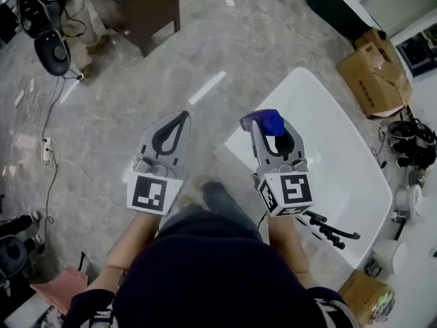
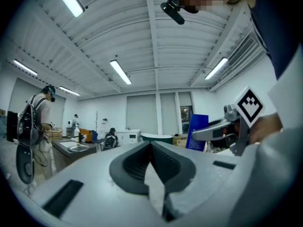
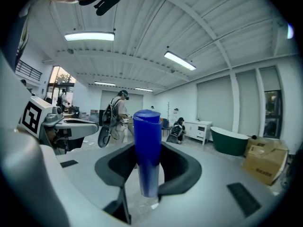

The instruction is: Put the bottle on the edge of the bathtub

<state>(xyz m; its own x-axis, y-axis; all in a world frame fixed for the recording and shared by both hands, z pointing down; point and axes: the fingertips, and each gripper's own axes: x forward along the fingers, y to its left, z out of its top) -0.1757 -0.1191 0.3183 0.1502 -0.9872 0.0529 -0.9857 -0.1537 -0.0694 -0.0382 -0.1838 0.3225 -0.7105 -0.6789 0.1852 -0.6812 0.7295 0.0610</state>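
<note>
The right tool (image 3: pixel 147 148) clamps the blue bottle (image 3: pixel 147 131) upright, likely so it cannot tip before reaching the green bathtub (image 3: pixel 230 143), well off at centre right; the left tool (image 2: pixel 152 145) is closed, empty

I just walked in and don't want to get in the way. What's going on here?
A person holds a gripper in each hand. The right gripper is closed on a blue bottle, which stands upright between its jaws. The left gripper is shut with nothing in it. Both are held out over the floor, beside a glossy white rounded surface on the person's right. A dark green bathtub stands across the room. The bottle has not been set down on anything yet.
</note>
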